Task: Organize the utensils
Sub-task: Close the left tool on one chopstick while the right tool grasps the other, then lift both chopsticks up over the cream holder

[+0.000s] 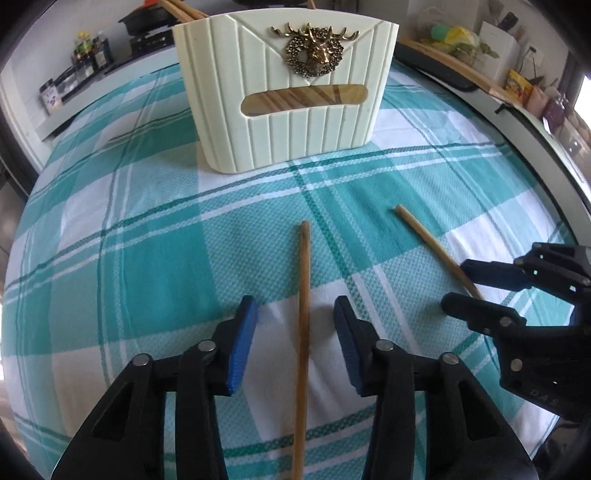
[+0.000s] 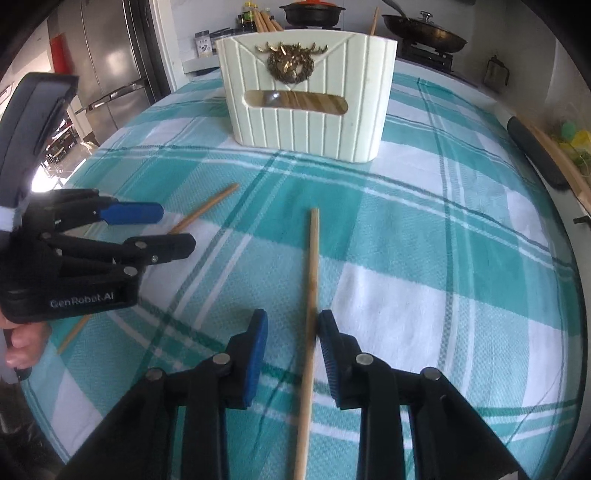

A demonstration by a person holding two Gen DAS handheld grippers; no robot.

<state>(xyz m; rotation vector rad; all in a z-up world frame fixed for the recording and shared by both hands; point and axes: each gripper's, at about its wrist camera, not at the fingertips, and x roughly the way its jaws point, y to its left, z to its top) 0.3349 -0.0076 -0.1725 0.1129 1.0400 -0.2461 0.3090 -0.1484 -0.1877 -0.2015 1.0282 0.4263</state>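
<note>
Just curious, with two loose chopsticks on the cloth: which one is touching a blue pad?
The chopstick between the right tool leans against one blue pad. The other chopstick, between the left tool, touches neither pad.

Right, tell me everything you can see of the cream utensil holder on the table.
The cream utensil holder stands upright on the teal-and-white checked tablecloth, beyond both grippers and apart from them. It looks like moulded plastic, wider at the top, with vertical ribs and envelope-flap lines. A brass-coloured stag-head wreath emblem sits high on its front. Below that, a rounded slot shows wooden sticks inside; more chopstick ends poke out of the top. Nothing but the cloth touches its outside.
</note>
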